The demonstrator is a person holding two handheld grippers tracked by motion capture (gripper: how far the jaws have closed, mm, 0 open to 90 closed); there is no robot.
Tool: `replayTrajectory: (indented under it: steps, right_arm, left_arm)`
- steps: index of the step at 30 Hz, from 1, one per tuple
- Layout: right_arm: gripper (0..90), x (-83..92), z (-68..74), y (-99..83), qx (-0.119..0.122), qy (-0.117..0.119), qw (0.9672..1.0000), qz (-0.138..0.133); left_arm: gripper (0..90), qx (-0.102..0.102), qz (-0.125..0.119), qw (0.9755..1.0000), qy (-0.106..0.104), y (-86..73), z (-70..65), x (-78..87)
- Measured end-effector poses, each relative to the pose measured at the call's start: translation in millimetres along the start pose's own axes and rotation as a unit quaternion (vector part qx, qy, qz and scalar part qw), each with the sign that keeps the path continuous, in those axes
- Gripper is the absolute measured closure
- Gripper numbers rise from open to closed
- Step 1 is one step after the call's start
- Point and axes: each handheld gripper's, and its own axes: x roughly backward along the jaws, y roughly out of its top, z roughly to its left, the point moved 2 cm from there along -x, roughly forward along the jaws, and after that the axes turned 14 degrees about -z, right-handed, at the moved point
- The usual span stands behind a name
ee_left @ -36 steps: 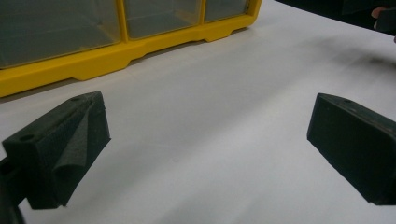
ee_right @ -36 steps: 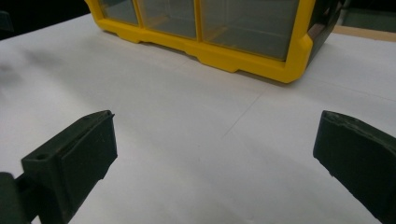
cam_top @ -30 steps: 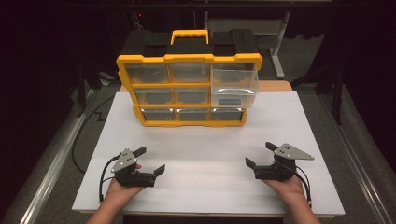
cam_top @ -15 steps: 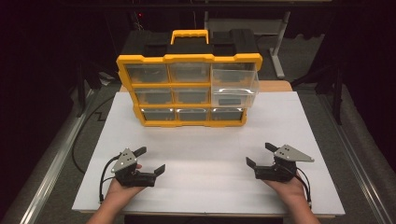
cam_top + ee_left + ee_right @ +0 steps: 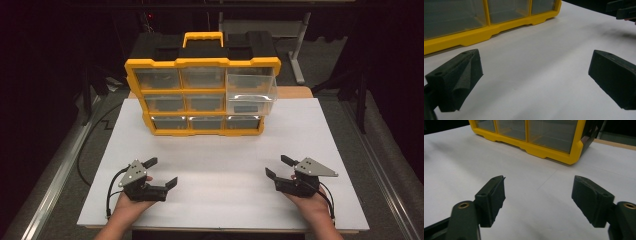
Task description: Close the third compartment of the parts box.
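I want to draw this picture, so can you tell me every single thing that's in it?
Drawer organiser: one, yellow frame with black top and yellow handle, standing at the far side of the board.
Pulled-out drawer: one, clear, upper right of the organiser, sticking out towards the person.
Closed drawers: clear fronts, filling the other slots in three rows.
Board: one, white, covering the tabletop.
Left gripper: one, black, near left of the board, jaws open and empty.
Right gripper: one, black, near right, jaws just been closing a bit, nothing between them.
Hands: two, holding the grippers at the near edge.
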Motion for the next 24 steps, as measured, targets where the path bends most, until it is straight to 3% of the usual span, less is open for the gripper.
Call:
replayTrajectory:
  steps: [7,11,24]
  right_arm:
    - [44.6,1.3,-0.7,-0.6,-0.006,-0.005,1.0,-0.001]
    - [57.6,2.2,0.5,0.2,-0.003,-0.007,1.0,0.002]
    - [79.5,3.0,-0.8,0.7,-0.008,-0.016,0.9998,0.006]
  left_arm:
    - [0.5,-0.001,0.003,1.0,0.0,-1.2,-0.5,-0.8]
    - [0.5,0.001,0.002,1.0,0.0,-0.9,-0.7,-0.3]
    - [0.5,0.002,0.003,1.0,-0.002,-1.8,-0.5,-1.4]
